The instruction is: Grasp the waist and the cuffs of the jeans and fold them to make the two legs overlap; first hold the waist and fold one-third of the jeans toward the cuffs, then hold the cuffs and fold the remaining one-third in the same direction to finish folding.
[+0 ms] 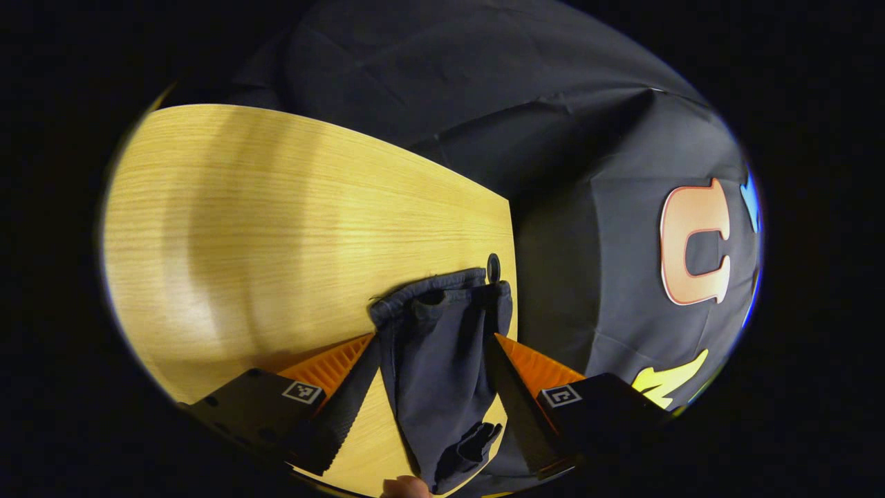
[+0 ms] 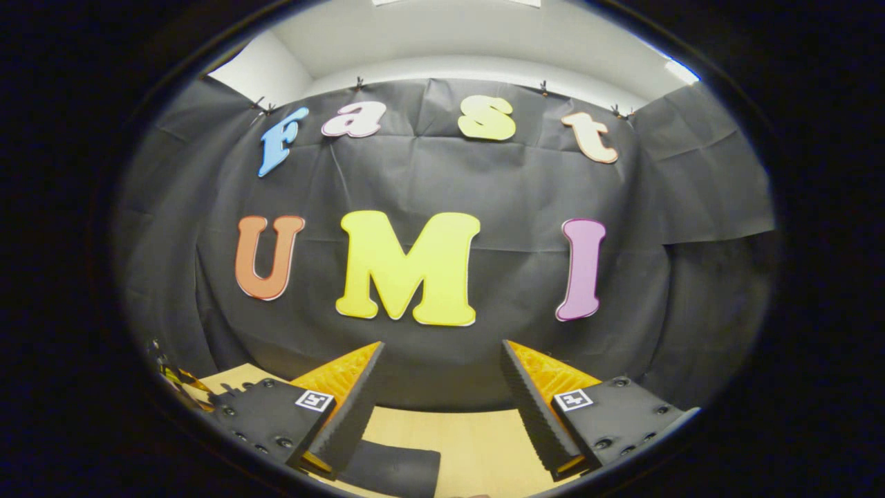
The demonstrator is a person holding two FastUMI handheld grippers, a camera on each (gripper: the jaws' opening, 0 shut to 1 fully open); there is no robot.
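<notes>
No word, number or brand can be read on anything here. The nearest to a sign are small square black-and-white marker tags: two on the left gripper at and, and two on the right gripper at and — block patterns, not letters.

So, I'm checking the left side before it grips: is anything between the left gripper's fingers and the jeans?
Nothing visible is. In the left gripper view the left gripper is open with the bunched jeans lying between its fingers on the wooden table. Whether the fingers touch the cloth is unclear.
</notes>
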